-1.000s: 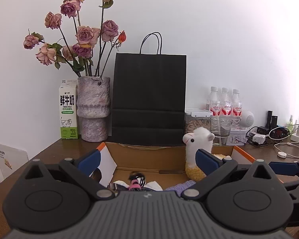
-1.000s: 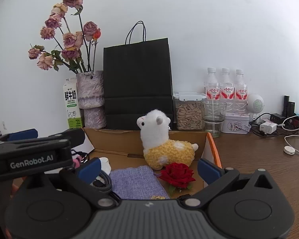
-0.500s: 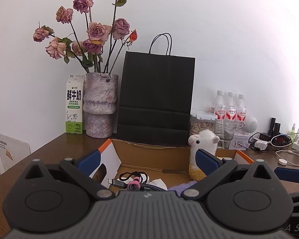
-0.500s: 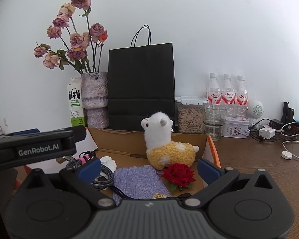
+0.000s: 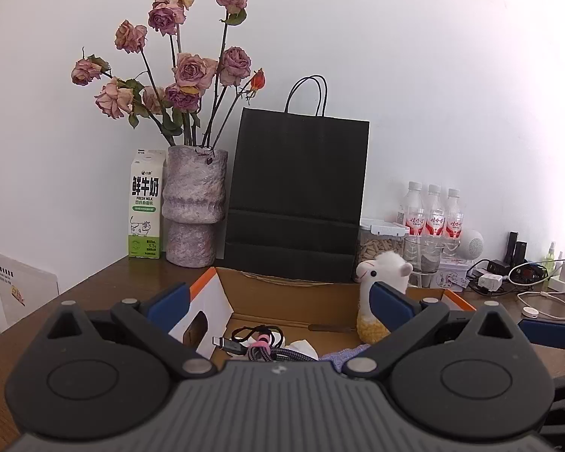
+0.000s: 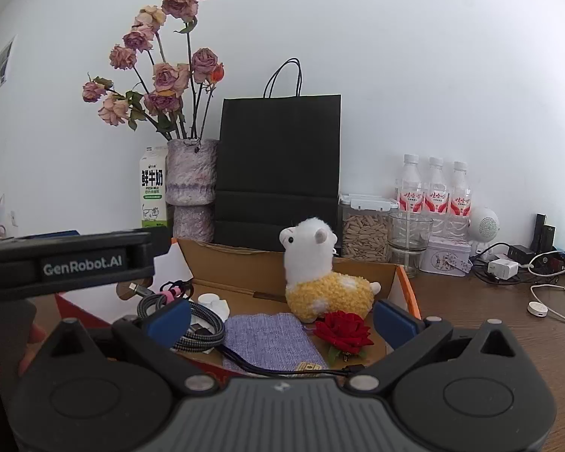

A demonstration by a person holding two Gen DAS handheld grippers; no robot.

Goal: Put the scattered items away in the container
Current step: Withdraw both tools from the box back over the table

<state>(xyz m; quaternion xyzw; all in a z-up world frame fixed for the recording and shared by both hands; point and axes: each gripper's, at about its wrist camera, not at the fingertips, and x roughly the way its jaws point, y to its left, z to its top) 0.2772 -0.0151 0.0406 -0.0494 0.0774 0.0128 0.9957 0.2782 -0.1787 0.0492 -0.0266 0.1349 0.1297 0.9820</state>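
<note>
The box [image 6: 361,277] already holds the toy alpaca [image 6: 320,275], the red rose [image 6: 344,333], the purple pouch [image 6: 271,339] and the cables [image 6: 196,324], and both the left gripper [image 5: 278,303] and the right gripper [image 6: 280,318] are wide apart and empty, so the tidying looks almost done

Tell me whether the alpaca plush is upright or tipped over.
Upright. The alpaca plush sits inside the cardboard box with its head raised above the rim, its yellow body resting on the box floor beside the red rose.

Black bag [image 5: 295,199] between vase [image 5: 193,205], bottles [image 5: 435,213].
</note>
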